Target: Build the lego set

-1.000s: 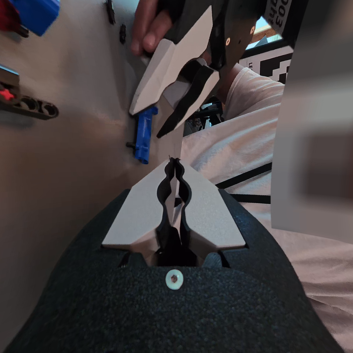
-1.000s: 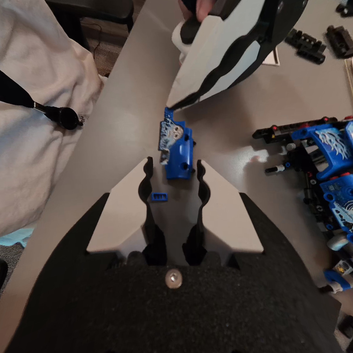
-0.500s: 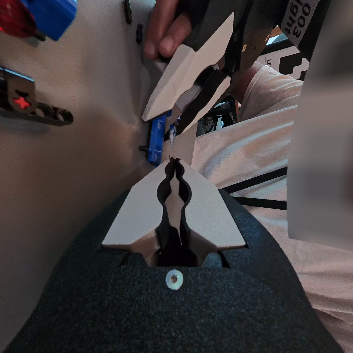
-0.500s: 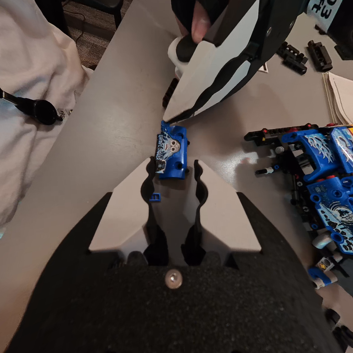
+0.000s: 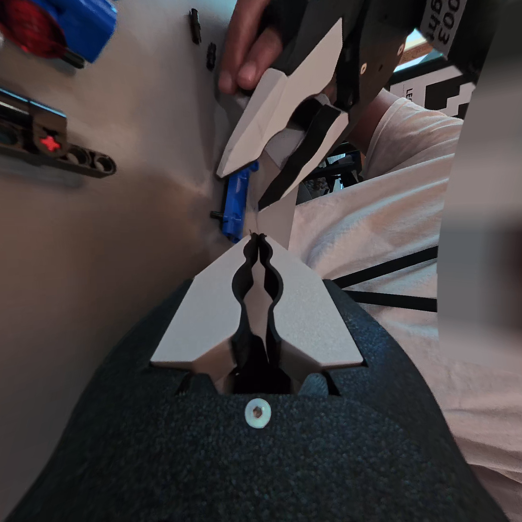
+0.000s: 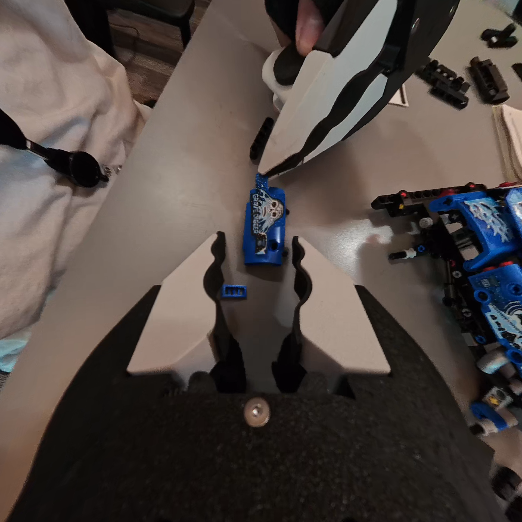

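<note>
On the grey table [image 6: 175, 158] lies a blue lego panel [image 6: 265, 234] with a printed sticker partly laid on its face, flat on the surface and just ahead of the right gripper [image 6: 258, 240], whose 2 fingers stand spread wide apart with nothing between them. The panel sits close to the gap between those fingertips, nearer the right one, but touches neither. The left gripper [image 6: 278, 171] comes in from the far side, angled down, its jaws clenched on the free upper corner of the sticker [image 6: 260, 180], which sticks out past the panel's far end. From the left wrist view the same gripper [image 5: 255, 236] shows its tips pressed together on a thin sliver, edge-on and hard to make out, with the panel [image 5: 236, 203] seen side-on just beyond and the right gripper [image 5: 243, 192] hanging open over it. A small blue grille tile [image 6: 234, 291] lies between the right gripper's fingers, close to the left one. Off to the right stands the half-built blue and black lego truck [image 6: 474, 260], well apart from the panel. Loose black pieces [image 6: 463, 82] lie at the far side of the table, and a black beam [image 6: 261, 138] rests beside the left gripper. A person in a pale shirt [image 6: 50, 107] sits at the table's edge.
</note>
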A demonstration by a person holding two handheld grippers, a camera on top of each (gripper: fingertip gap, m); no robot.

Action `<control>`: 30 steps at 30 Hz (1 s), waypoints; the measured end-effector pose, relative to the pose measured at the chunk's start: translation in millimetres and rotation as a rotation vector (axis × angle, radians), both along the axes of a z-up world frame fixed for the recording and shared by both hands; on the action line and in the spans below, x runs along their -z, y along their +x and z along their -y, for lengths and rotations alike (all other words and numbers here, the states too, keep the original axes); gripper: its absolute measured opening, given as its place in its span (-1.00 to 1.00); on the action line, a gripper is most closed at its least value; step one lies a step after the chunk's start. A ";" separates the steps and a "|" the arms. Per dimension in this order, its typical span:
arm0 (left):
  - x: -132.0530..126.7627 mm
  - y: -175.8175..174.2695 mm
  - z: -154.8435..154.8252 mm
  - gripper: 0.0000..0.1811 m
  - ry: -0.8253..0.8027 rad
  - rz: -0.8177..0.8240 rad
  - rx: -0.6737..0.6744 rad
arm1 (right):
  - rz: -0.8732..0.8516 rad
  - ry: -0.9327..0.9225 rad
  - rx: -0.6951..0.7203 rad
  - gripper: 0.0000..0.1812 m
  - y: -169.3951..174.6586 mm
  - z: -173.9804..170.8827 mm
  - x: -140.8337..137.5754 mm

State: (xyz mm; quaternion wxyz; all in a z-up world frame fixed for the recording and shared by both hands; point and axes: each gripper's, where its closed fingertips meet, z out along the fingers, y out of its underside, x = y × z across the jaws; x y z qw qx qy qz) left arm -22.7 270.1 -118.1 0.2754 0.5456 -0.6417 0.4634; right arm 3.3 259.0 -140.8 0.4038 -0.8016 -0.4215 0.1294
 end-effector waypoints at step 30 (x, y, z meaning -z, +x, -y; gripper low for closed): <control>-6.1 -5.1 5.5 -1.00 -0.010 0.094 0.001 | -0.387 -0.283 -0.037 -1.00 0.5 18.3 -25.9</control>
